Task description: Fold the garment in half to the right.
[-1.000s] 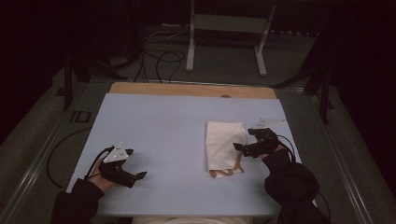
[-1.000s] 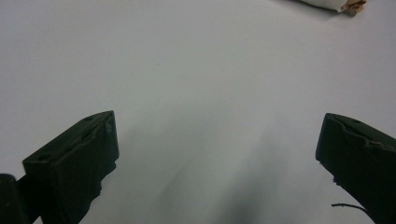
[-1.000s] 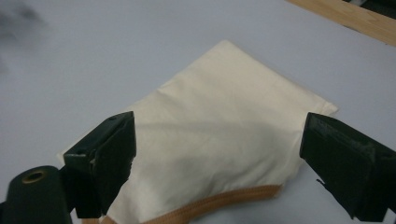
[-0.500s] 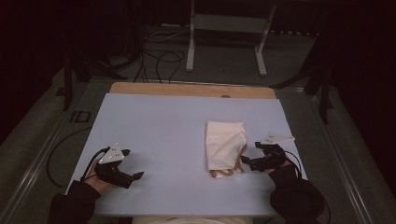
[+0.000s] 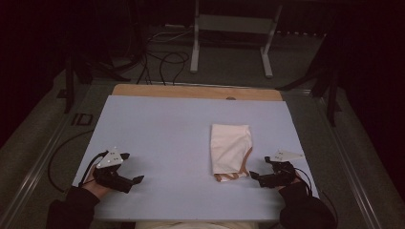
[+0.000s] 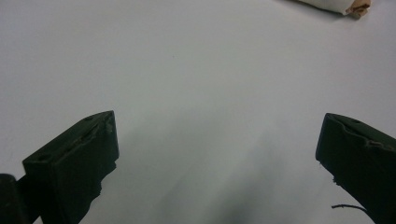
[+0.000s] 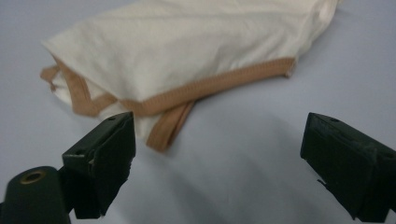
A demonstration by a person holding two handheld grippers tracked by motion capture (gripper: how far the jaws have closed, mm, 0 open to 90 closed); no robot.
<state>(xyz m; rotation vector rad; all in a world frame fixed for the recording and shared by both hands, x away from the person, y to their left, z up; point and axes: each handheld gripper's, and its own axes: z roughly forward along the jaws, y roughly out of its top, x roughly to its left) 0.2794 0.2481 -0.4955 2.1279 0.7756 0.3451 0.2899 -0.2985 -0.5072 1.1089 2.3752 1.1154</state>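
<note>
A folded cream garment (image 5: pixel 230 150) with tan-brown trim lies on the right half of the pale table (image 5: pixel 162 138). The right gripper view brings it close: the cream cloth (image 7: pixel 187 46) and its tan edging sit just ahead of the wide-apart jaws. My right gripper (image 5: pixel 262 177) rests near the front right of the table, just right of the garment's lower edge, open and empty. At the front left my left gripper (image 5: pixel 131 169) is open over bare table, far from the cloth. A corner of the garment (image 6: pixel 336 5) peeks in at the top of the left gripper view.
A wooden strip (image 5: pixel 196 91) runs along the table's far edge. Beyond it stand a metal frame (image 5: pixel 231 33) and loose cables (image 5: pixel 162 59) on the floor. Metal rails (image 5: pixel 43 157) flank both sides of the table.
My right gripper has drawn back from the garment toward the front edge, leaving the cloth lying folded. The left gripper has shifted only slightly.
</note>
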